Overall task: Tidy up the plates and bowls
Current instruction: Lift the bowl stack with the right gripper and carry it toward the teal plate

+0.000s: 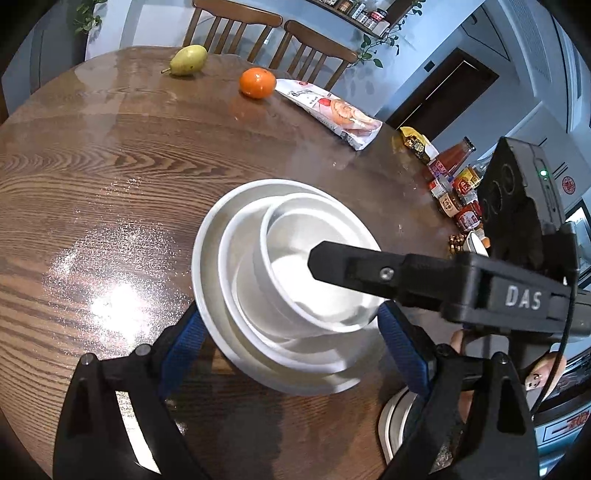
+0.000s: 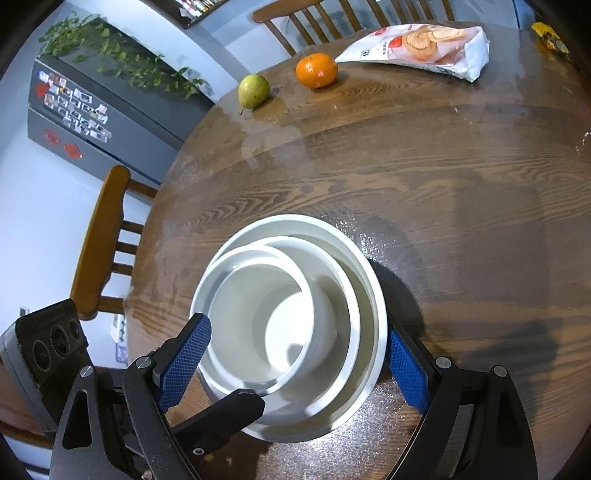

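Note:
A stack of white dishes (image 1: pixel 236 295) rests on the round wooden table (image 1: pixel 110 184): a wide plate at the bottom, a shallower dish on it, and a deep bowl (image 1: pixel 295 229) on top, off-centre. My left gripper (image 1: pixel 290 308) hangs open over the stack's near side, its blue pads (image 1: pixel 188 336) on either side of the dishes and clear of them. My right gripper (image 2: pixel 297 325) is open above the same stack (image 2: pixel 365 295) from the opposite side. One black finger (image 1: pixel 351 264) of the right gripper reaches over the bowl. A left-gripper finger (image 2: pixel 236 406) shows at the stack's near rim.
A pear (image 1: pixel 188 59), an orange (image 1: pixel 257 82) and a snack bag (image 1: pixel 332 110) lie at the far side of the table. Sauce bottles and jars (image 1: pixel 454 184) crowd the right edge. Wooden chairs (image 1: pixel 236 29) stand around the table, and a dark fridge (image 2: pixel 92 118) stands beyond.

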Demonstrator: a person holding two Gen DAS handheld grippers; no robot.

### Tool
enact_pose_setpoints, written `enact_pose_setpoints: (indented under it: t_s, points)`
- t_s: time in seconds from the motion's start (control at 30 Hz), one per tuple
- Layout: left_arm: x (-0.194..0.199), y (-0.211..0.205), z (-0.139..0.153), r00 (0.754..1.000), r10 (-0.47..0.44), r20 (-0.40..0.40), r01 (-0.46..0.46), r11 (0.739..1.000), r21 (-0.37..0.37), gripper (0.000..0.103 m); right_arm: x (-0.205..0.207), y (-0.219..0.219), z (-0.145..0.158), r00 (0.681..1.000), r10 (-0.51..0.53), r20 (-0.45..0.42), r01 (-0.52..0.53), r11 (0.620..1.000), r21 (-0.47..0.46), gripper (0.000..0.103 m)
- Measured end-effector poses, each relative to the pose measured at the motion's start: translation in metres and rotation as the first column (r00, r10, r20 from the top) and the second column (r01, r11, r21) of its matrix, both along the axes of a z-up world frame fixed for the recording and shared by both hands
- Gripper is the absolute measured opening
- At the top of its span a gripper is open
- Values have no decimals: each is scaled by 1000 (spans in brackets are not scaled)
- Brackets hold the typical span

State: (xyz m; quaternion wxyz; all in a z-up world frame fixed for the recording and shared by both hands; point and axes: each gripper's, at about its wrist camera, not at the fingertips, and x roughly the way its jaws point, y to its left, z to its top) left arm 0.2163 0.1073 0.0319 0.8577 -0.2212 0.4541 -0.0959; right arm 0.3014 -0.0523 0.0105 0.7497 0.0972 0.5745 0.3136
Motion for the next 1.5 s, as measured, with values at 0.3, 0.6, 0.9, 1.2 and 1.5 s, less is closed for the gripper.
enact_pose_setpoints:
  t_s: [0.3, 0.6, 0.9, 1.2, 1.5]
  points:
    - [0, 0, 0, 1000, 11, 3, -11, 1000, -7, 92, 2, 4, -8, 1000, -4, -23, 4, 1000, -22, 92]
    - [-1, -1, 1, 1000, 3, 11, -4, 1000, 10, 93, 3, 8, -13, 999, -4, -39, 3, 999, -34, 92]
    - [0, -2, 1, 1000, -5, 15, 5, 1000, 30, 93, 2, 9, -16, 999, -3, -44, 1, 999, -45, 92]
    - [10, -6, -15, 997, -44, -64, 44, 999, -8, 93, 1, 12, -17, 999, 0, -47, -3, 999, -52, 92]
    - [7, -7, -13, 999, -33, -39, 33, 999, 5, 92, 1, 12, -19, 999, 9, -46, -11, 998, -55, 92]
